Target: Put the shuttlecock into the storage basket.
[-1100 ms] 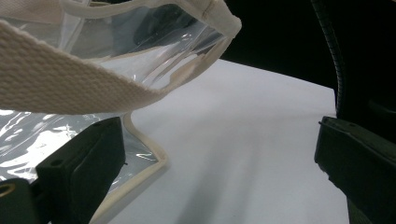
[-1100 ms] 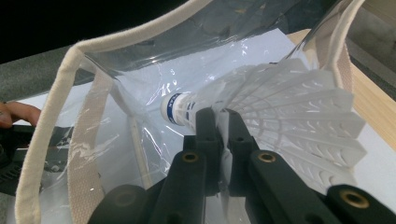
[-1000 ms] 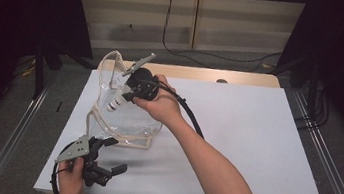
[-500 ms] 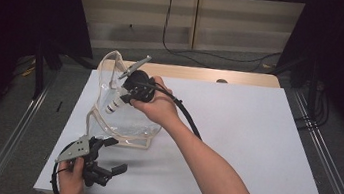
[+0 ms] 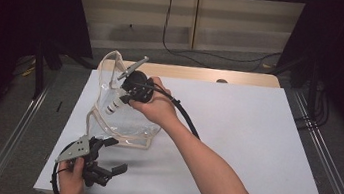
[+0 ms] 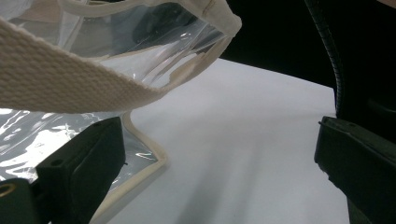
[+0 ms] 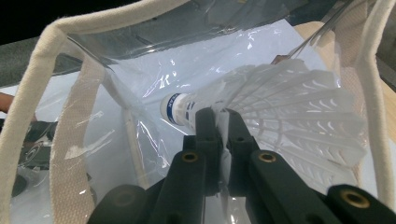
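Shuttlecock [image 7: 261, 107] sits pinched by its feather skirt in the right gripper [image 7: 219, 119], jaws closed on the feathers just behind the cork, cork end with its blue band pointing away from the camera. It hangs inside the mouth of the clear bag [image 5: 126, 121], above the floor of it and, as far as the glare lets me judge, touching no wall. The feather hold looks chosen so the cork leads and the skirt trails behind, which suits lowering it in nose first; the bag's cream webbing rim [image 7: 32, 93] rings the shuttlecock on all sides in the right gripper view, so the mouth is wide enough to pass it. From the high view the right gripper [image 5: 136, 88] comes in over the top of the bag at a slant, with the shuttlecock [image 5: 116, 104] showing white through the plastic. The bag stands on the white table [image 5: 255, 138] near its far left corner, handles [image 6: 60, 79] up, which keeps the mouth spread. The left gripper [image 5: 100, 166] rests low at the near edge, just short of the bag's near bottom corner [image 6: 149, 161], jaws wide apart and holding nothing, one jaw beside the corner seam, likely placed to steady the bag. Judgement: placing step in hand, release not yet made.
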